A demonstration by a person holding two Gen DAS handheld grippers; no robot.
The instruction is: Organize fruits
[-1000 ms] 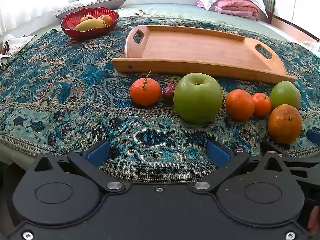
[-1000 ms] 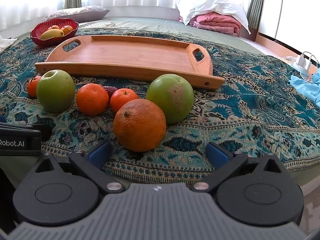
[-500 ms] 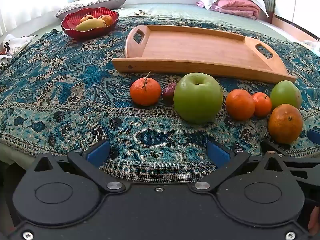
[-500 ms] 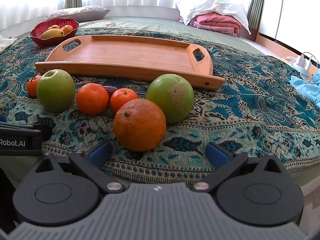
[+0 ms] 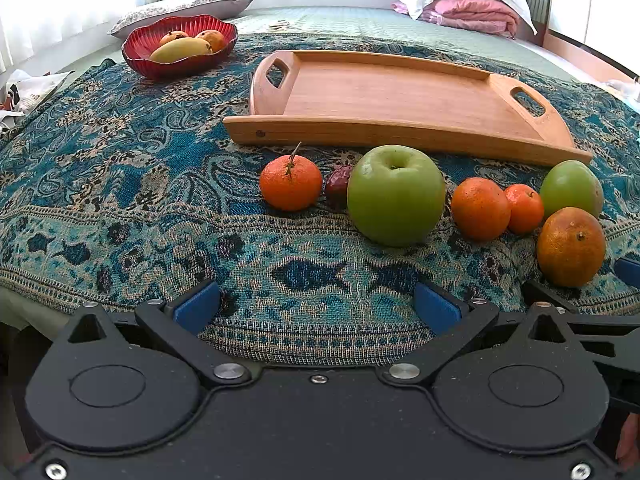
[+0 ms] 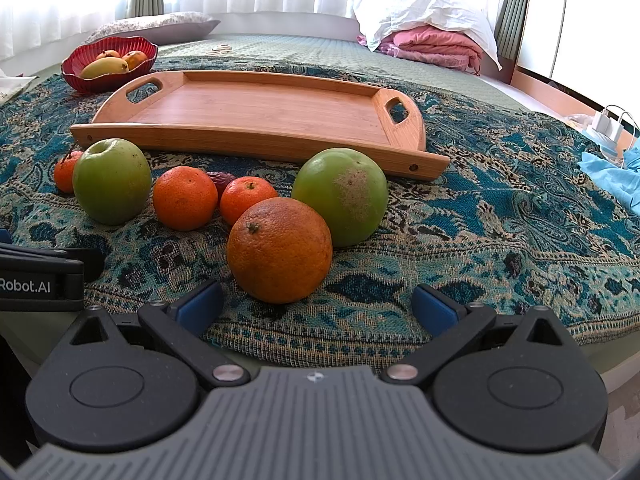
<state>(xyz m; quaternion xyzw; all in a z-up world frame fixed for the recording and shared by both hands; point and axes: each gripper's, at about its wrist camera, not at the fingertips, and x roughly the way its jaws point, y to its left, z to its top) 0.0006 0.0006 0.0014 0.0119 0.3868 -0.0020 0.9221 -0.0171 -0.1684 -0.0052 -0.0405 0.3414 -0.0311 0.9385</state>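
Along the patterned blue bedspread's (image 5: 120, 184) near edge — both grippers (image 5: 316, 304) (image 6: 316, 304) spread, empty — large orange (image 6: 280, 250) nearest the right one.

Two green apples (image 5: 395, 195), four oranges (image 5: 291, 182), one dark date (image 5: 338, 186), one wooden tray (image 5: 384, 92), one red bowl (image 5: 179, 45)

The left gripper (image 5: 316, 304) and right gripper (image 6: 316, 304) are being held level, jaws spread wide, apparently pointing toward twelve o'clock.
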